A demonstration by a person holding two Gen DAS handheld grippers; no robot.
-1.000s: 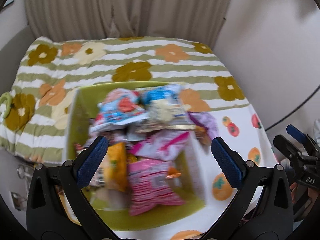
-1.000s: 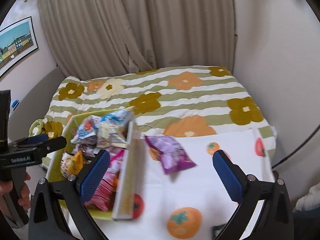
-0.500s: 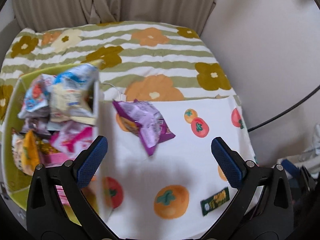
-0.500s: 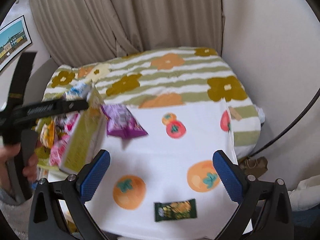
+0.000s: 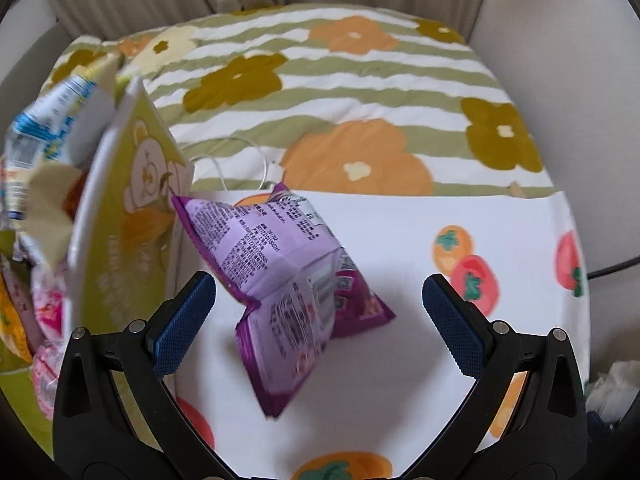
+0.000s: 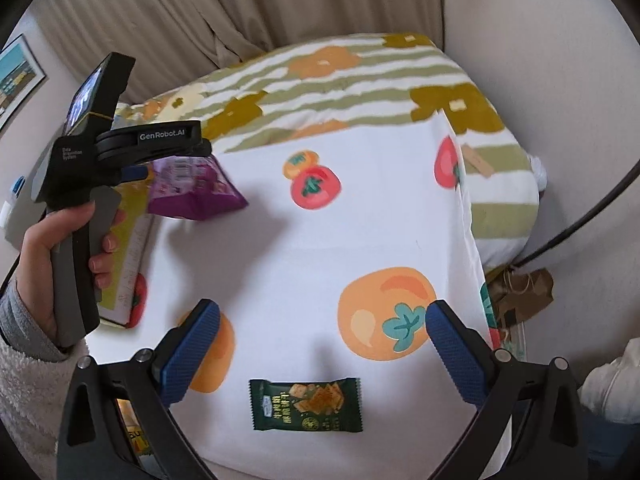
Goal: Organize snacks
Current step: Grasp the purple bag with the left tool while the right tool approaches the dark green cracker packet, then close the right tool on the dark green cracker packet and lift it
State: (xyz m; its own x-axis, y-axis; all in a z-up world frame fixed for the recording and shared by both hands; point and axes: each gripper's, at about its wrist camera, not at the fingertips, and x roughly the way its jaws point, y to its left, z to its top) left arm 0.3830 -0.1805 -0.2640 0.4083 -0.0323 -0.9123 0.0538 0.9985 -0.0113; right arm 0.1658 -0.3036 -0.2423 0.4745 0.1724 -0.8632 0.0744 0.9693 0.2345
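Your left gripper (image 5: 318,308) stands spread wide, its blue pads (image 5: 182,322) on either side of the purple snack bag (image 5: 280,280) at the centre of the left wrist view — neither pad touches it. The bag lies printed back up on the white fruit-print cloth (image 5: 400,220), one corner just beside the green box (image 5: 132,208) at the left edge of the frame. Its front is hidden, and the small print is too soft to read.

The box is cut off by the frame, so you see one tall wall and only a slice of what it holds: a blue-and-white packet (image 5: 44,128) at the upper left and pink packets (image 5: 46,320) lower down, all blurred and partly out of view.

In the right wrist view your right gripper (image 6: 320,354) is also released, nothing between its pads. The dark green cracker packet (image 6: 306,404) lies flat on the cloth near the bottom centre, between the two fingers but clear of both. At the left of that frame your left hand (image 6: 44,256) grips the other tool's handle, and the tool's body covers the top of the purple bag (image 6: 192,192) — only its lower edge shows. The striped flower quilt (image 6: 360,76) fills the upper part, with curtains (image 6: 240,4) behind.
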